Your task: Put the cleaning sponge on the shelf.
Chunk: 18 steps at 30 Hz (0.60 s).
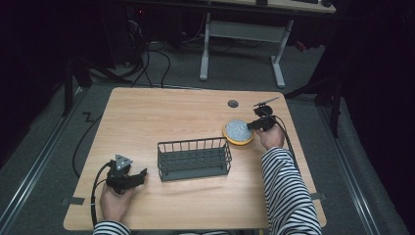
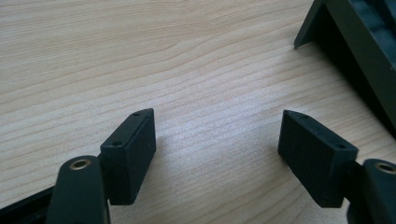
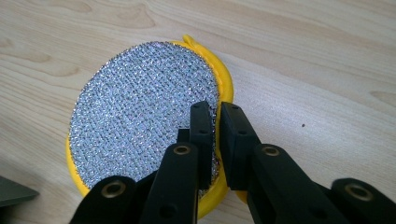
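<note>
Right claw is pinched narrow on the edge of the scrubber, a round yellow pad with a silver mesh top, lying flat on the tabletop at about 2 o'clock from the basket. Left claw gapes wide and empty at 8 o'clock of the basket. Risk: the grip is thin, on the rim only, so the pad could slip or flop on a lift, or snag the basket wires.
</note>
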### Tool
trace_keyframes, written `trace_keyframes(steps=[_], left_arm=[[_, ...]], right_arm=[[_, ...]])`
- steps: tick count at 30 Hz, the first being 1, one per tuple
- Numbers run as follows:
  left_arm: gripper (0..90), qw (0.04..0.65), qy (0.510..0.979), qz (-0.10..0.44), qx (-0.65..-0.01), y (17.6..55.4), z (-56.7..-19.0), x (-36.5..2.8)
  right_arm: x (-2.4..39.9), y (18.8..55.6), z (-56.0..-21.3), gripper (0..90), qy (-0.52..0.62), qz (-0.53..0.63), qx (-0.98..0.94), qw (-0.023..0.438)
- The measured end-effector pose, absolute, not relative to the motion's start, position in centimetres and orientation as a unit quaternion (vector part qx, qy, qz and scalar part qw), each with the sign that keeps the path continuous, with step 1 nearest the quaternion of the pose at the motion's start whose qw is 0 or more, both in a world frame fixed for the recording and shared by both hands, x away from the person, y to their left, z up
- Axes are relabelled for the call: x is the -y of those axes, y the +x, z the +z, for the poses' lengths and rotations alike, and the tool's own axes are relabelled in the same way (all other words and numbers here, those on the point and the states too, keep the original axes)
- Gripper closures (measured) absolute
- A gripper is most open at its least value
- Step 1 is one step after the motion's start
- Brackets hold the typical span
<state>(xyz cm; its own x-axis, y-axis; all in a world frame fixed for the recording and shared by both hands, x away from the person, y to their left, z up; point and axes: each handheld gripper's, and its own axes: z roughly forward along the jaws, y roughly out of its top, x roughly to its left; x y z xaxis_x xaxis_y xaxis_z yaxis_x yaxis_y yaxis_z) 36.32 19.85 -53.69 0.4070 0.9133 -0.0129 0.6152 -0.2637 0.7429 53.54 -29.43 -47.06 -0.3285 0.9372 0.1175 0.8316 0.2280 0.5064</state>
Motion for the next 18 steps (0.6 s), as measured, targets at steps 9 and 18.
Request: trace_keyframes(steps=[9,18], left_arm=[[28.1,0.344,0.765,0.216,-0.500,36.3,-53.7,-19.9],[28.1,0.344,0.765,0.216,-0.500,36.3,-53.7,-19.9]], right_arm=[[29.8,52.6,-45.3,84.4,0.554,0.269,-0.779,0.118],[30.4,51.2,-43.1,84.5,0.538,0.290,-0.780,0.135]])
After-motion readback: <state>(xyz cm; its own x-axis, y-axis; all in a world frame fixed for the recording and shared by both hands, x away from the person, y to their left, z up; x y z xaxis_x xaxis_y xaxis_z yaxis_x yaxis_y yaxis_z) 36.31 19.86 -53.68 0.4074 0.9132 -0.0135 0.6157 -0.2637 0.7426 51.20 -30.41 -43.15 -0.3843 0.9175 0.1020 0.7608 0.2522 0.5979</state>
